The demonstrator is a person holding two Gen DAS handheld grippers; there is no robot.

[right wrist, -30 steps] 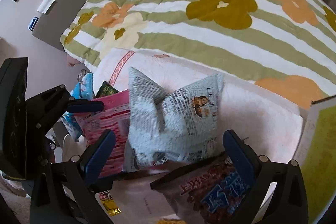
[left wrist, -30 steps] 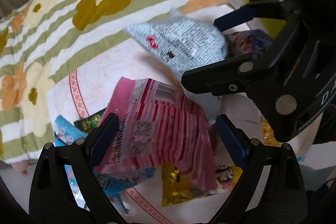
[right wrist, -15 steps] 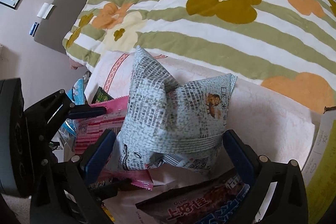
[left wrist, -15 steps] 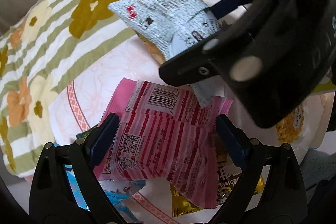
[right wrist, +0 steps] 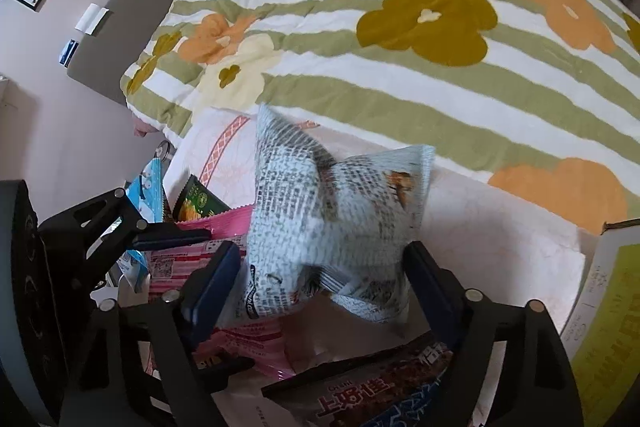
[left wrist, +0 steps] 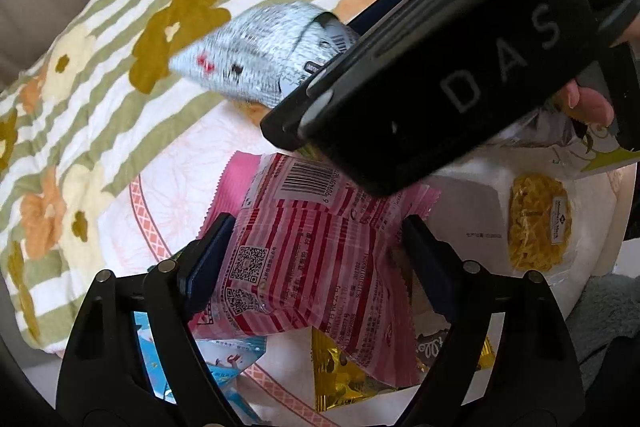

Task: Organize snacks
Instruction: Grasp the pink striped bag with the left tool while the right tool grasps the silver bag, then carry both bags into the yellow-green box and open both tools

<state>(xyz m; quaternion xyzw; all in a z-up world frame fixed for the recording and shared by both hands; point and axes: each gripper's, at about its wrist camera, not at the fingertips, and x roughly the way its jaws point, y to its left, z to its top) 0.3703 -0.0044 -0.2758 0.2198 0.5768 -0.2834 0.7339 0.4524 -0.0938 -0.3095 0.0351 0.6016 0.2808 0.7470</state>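
**Both claws on a packet each, sorting barely begun**

Your right gripper point(right wrist: 320, 269) has the pale blue-grey printed packet point(right wrist: 332, 211) between its jaws. The jaws are closing, and both pads look pressed into the bag's crumpled lower end. The packet is blurred, so the grip is fresh and the bag may be swinging.

Your left gripper point(left wrist: 316, 255) straddles the pink striped packet point(left wrist: 320, 251). Its jaws are closing too. The left pad touches the wrapper's edge; the right pad looks to sit at the far edge, but I cannot tell for certain that it bites. Call it a grip forming.

Both packets sit over the pale pillow point(left wrist: 168, 183), which lies against the green-striped flowered quilt point(right wrist: 400, 67).

Still loose around them:
- a gold wrapper point(left wrist: 340, 383) under the pink packet
- a light blue packet point(left wrist: 228, 359) at the lower left
- a dark green packet point(right wrist: 196, 203) beyond the pink one
- a dark brown packet point(right wrist: 372, 395) right under your right claw
- a clear bag of yellow noodles point(left wrist: 536, 223) to the right

A yellow-green box point(right wrist: 600, 315) stands at the right edge; judging by its place, it may be where things go, but nothing shows inside it.

Judgement: early stage. Nothing looks grouped or stowed, and most of the pile is left.
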